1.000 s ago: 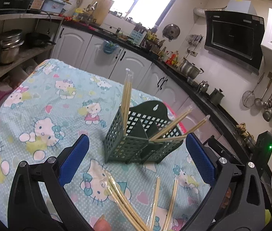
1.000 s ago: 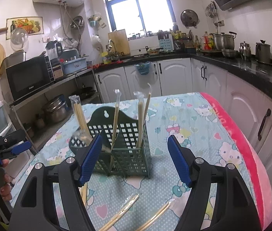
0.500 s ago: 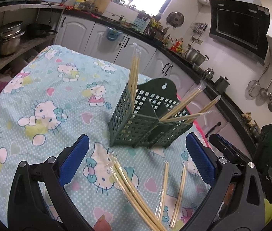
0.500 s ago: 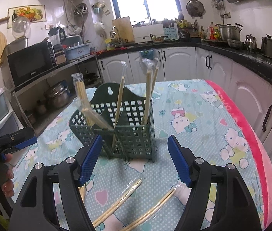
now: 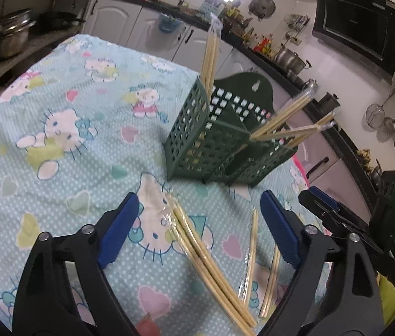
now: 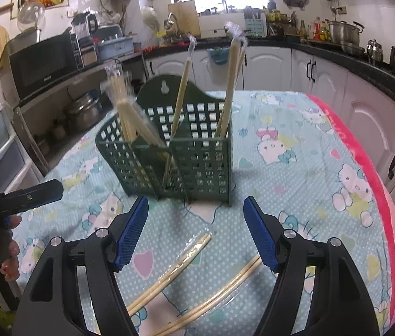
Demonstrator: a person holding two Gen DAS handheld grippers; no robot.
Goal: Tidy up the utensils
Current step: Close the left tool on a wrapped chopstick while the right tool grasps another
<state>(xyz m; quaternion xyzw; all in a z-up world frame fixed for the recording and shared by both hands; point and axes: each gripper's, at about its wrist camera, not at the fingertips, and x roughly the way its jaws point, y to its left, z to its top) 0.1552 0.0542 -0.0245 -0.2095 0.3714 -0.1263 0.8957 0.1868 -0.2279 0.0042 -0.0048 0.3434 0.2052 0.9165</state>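
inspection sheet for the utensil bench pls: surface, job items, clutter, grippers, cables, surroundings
Surface: table under light-blue cartoon-cat tablecloth, pink edge on one side.
Job's things: dark green perforated plastic utensil holder upright, wrapped bamboo chopstick pairs standing in its compartments; loose wrapped chopstick pairs lying flat on the cloth nearer the grippers.
Clutter: nothing seen.
Grippers: left gripper closing around loose pairs, not pressing them; right gripper open above two loose pairs.
Cables: nothing seen on the table.
Surroundings: white kitchen cabinets, black microwave, pots, window.
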